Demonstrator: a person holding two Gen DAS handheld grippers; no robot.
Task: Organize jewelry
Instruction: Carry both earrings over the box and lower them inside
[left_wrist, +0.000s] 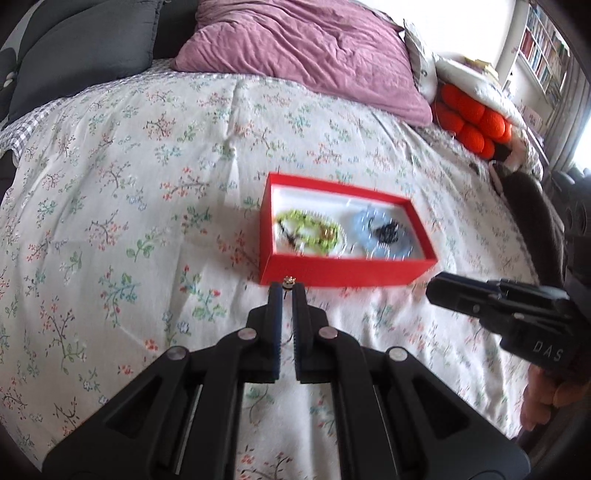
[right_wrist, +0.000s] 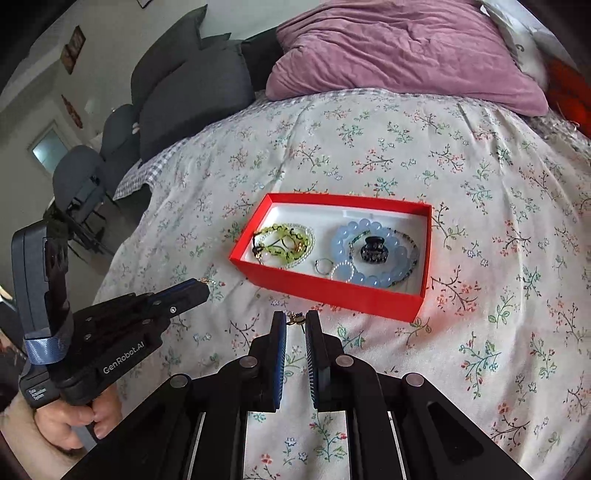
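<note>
While both tongs hang over the flowered bedspread (right_wrist: 369, 155), each one has a very small gold piece at its tips. The left tongs (left_wrist: 287, 290) are nearly pressed together and pinch a small gold earring (left_wrist: 287, 283) between the blue pads, just in front of the near wall of the red box (left_wrist: 347, 271). In the right wrist view the same left tongs (right_wrist: 201, 286) come in from the left side, with the little gold piece (right_wrist: 207, 281) at their very tip, and a hand (right_wrist: 74, 424) grips the handle below.

The right tongs (right_wrist: 295, 321) stand with a narrow gap between the fingers, and a second gold earring (right_wrist: 295, 318) sits in this gap at the tips. I cannot tell for sure whether the pads squeeze it or whether it only lies there. These tongs are also near the front wall of the box, a little apart from it.

The box lies open on the bed and holds the jewelry already inside: a green bead bracelet (right_wrist: 286, 243) in the left part, a big pale blue bead bracelet (right_wrist: 397, 267) in the right part with a black hair claw (right_wrist: 373, 250) in its middle, and a small silver ring (right_wrist: 323, 266) and a little pearl loop (right_wrist: 341, 271) between them. A purple pillow (right_wrist: 399, 48) and grey cushions (right_wrist: 192, 92) lie at the head of the bed.
</note>
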